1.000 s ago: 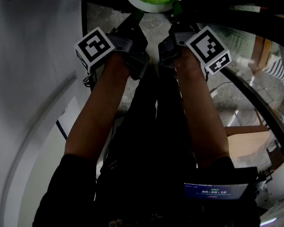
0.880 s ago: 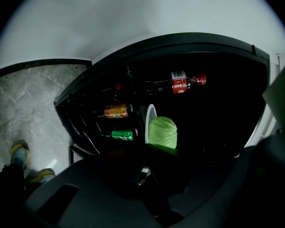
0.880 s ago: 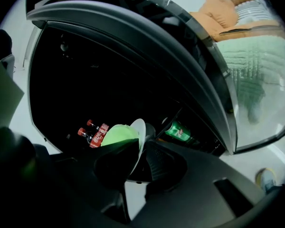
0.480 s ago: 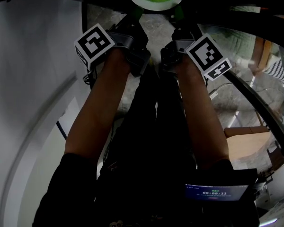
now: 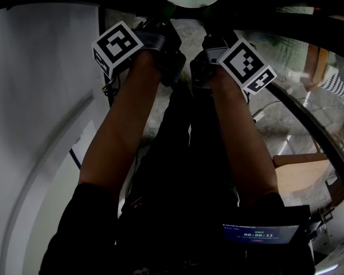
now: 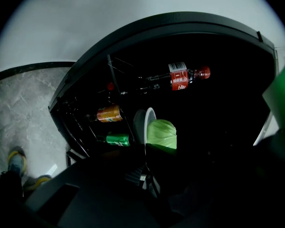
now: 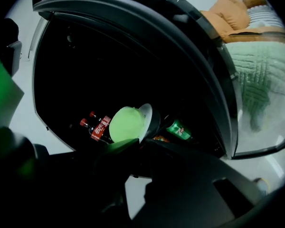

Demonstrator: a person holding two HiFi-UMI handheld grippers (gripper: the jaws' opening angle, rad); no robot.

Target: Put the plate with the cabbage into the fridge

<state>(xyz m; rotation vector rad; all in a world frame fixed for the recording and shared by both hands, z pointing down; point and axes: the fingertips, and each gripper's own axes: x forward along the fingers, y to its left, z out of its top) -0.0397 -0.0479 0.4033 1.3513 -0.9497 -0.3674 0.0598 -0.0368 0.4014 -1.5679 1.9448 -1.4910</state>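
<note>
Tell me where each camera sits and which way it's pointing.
Head view: on the head, facing steeply down; shows forearms, left tongs, right tongs.
Left gripper view: on left tongs, facing into the fridge; its jaws show.
Right gripper view: on right tongs, facing the fridge; its jaws show.
All share the plate and cabbage.

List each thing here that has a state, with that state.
fridge, door open
plate, held by its rim
cabbage, resting on the plate
left hand-held gripper, shut on the plate
right hand-held gripper, shut on the plate
cola bottle, capped, inside the fridge
</note>
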